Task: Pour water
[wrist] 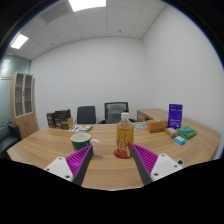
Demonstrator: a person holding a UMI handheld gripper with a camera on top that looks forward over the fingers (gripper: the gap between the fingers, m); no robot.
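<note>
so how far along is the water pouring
Nothing looks done yet. The bottle stands upright on the table, beyond the open fingers, not gripped. The green cup sits to its left; its contents can't be seen. Left: grasp the bottle, tip it over the cup.

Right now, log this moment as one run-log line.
gripper: open | clear orange-liquid plastic bottle: upright, just ahead, ungrasped | green cup: beside bottle | support: wooden table

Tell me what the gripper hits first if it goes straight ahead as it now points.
Most likely the orange bottle: it stands just ahead of the open gripper, in line with the gap between the fingers. The green cup sits left of that line. Depth is uncertain.
</note>
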